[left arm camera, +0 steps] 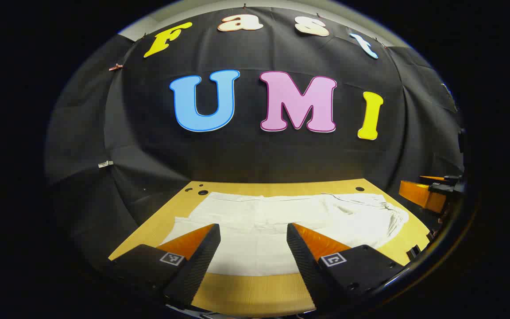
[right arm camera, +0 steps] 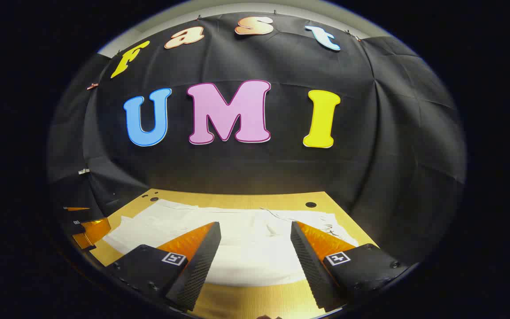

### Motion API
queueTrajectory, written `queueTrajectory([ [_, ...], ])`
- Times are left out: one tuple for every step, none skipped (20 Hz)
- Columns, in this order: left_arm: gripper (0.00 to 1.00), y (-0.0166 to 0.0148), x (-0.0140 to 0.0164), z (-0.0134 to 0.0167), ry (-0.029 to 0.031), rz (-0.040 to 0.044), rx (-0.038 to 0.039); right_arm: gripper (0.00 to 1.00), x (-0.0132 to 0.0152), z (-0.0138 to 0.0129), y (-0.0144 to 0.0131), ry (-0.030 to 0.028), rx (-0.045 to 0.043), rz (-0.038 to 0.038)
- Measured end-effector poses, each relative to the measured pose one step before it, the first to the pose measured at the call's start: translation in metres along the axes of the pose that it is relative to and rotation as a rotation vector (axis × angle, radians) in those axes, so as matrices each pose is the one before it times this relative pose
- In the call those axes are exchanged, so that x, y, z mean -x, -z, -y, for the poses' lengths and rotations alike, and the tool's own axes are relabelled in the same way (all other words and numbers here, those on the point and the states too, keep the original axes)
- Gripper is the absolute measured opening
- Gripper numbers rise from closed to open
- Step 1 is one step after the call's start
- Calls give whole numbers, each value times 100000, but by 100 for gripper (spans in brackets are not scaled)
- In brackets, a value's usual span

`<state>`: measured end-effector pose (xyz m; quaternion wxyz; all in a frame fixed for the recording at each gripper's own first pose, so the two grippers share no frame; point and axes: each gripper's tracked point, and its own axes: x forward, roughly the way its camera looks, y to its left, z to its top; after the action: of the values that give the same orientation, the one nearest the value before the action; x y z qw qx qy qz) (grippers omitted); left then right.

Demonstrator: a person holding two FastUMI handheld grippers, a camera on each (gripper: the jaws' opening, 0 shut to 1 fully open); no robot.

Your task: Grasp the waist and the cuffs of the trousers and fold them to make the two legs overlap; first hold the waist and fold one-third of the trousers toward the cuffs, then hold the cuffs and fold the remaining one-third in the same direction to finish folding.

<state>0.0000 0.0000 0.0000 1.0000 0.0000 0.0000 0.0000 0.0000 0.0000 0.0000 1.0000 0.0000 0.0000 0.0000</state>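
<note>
Your left gripper (left arm camera: 253, 230) is spread wide, nothing between its fingers, hanging over the near edge of the table (left arm camera: 255, 292). Same for your right gripper (right arm camera: 255, 230): jaws well apart, holding nothing, above the near table edge.

White trousers (left arm camera: 277, 221) lie flat on the wooden table, spread sideways across most of the top. In the left gripper view the right end is rumpled and bunched near the table's right edge, the left part lies smoother. In the right gripper view the trousers (right arm camera: 246, 248) run from the left side of the table to the right, with some wrinkles and what looks like a cord at the right end. Can't tell waist from cuffs for sure.

Neither gripper touches the cloth. In the left gripper view your other gripper shows at the far right edge; in the right gripper view the other one sits at the far left edge
</note>
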Motion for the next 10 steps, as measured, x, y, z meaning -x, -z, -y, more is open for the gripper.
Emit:
queueTrajectory([
  [96,3,-147,46,-651,281,-184,98,-300,106,-59,-590,173,60],
  [96,-143,-81,40,-759,111,-193,98,-332,95,-128,-519,336,120],
  [96,8,-328,65,-822,102,-168,98,-319,186,-94,-421,292,182],
  [96,-210,-372,74,-677,258,-184,98,-457,228,-102,-406,198,287],
  [96,-15,-379,193,-382,150,-294,98,-438,244,-181,-606,-72,399],
  [96,-77,-506,385,322,182,-485,98,-495,357,-197,-713,-185,537],
  [96,73,-274,355,242,70,-759,98,-578,361,-71,-583,-175,417],
  [95,-191,-339,189,-577,510,-695,98,-461,221,24,-478,-493,200],
  [96,-238,-375,134,-565,1375,-295,98,-449,288,189,-901,-974,59],
  [96,-376,-223,273,-243,1608,169,98,-458,292,122,-629,-157,293],
])
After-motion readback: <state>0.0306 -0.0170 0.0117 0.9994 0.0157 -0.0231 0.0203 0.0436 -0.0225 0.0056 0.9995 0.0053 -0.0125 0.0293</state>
